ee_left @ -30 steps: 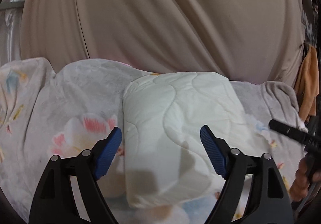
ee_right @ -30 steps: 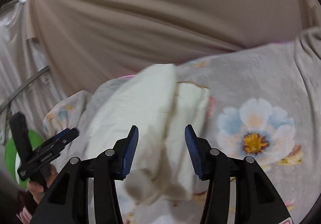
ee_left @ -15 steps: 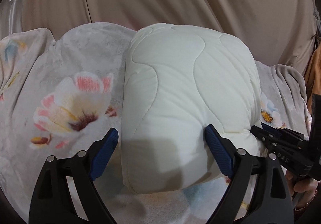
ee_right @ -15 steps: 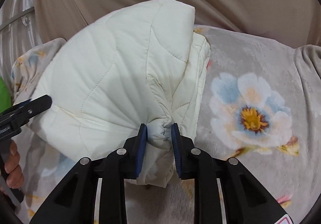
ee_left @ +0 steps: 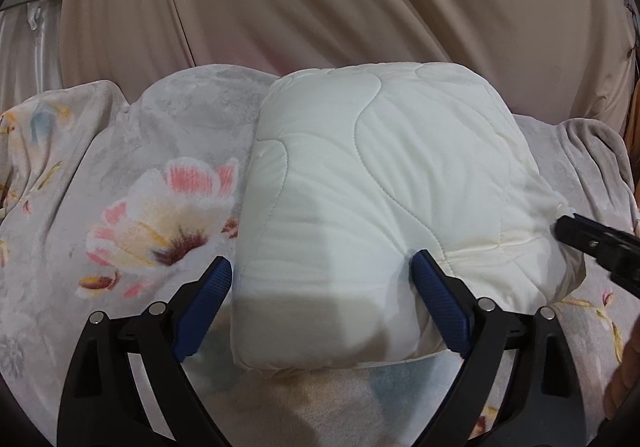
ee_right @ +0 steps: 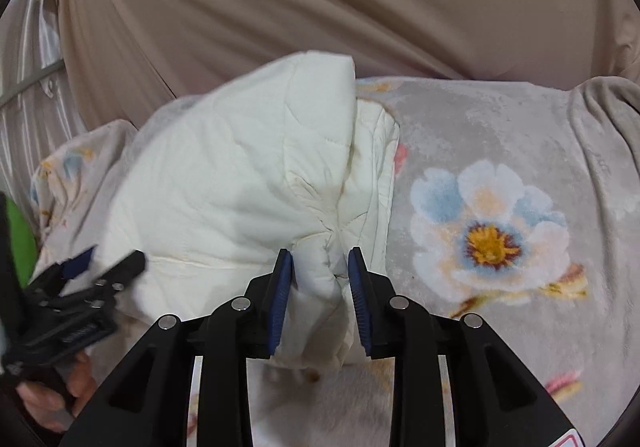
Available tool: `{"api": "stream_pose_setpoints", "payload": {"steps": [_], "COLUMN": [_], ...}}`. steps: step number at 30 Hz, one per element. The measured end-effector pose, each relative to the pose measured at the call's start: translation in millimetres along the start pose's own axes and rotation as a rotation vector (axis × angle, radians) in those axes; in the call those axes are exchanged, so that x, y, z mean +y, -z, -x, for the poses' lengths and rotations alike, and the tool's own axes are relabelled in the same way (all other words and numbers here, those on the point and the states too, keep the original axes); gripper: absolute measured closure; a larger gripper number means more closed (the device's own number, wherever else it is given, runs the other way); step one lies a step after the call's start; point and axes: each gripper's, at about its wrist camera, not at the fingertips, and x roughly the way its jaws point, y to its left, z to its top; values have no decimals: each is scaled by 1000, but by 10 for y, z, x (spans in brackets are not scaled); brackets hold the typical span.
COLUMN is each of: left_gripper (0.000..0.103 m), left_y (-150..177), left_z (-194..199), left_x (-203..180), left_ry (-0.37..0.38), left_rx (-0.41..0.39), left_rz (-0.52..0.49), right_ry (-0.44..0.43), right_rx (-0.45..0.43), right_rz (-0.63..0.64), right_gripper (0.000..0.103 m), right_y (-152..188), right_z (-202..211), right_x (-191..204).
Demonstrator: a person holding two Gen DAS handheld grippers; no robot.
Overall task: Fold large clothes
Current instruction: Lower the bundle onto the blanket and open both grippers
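- Cream quilted padding makes up the folded garment [ee_left: 384,199], which is lying as a thick bundle on the flowered blanket [ee_left: 160,207], near the middle of the bed, with its far edge close to the beige curtain [ee_left: 320,7].
- The right gripper [ee_right: 320,267] is bunching a puffy corner of the garment's near right side between its blue pads [ee_right: 282,287]; the fingers are standing part-open around that fold, seemingly to keep the stacked layers from springing apart.
- The left gripper [ee_left: 322,307] is straddling the bundle's near edge, fingers spread wide, its right pad pressing the padding, likely steadying the bundle.
- The blanket is cushioning everything, so the bundle is sinking slightly.
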Motion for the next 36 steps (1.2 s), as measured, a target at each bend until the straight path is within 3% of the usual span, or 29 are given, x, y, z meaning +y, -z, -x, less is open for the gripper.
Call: {"api": "stream_pose_setpoints", "payload": {"steps": [3,5,9,12,17,23,27,36], "left_gripper": [13,13,9,8,7,5,5,5], "left_y": [13,16,23,48,78,101,109,256], "left_z": [0,0,-10,-19,-15,-56,1,201], "left_x": [-6,-10,-5,-27,-102,-121,-101,-245], "left_ry": [0,-1,10,17,22,-8,-22,-74], "left_rx": [5,4,11,13,12,12,12,29], "left_rz": [0,-3,-7,-16,-39,-54,-40,-78], "right_ry": [1,54,120,178,222,207,94,152], "right_rx": [-2,3,70,64,54,53,32,15], "right_rz": [39,96,100,114,88,106,-41,-14], "right_gripper": [72,72,73,58,55,55,54,51], "right_y": [90,144,223,203,80,81,87,254], "right_z": [146,119,-289,-428,-562,-580,-261,93], "right_x": [125,223,170,144,78,87,-59,102]}}
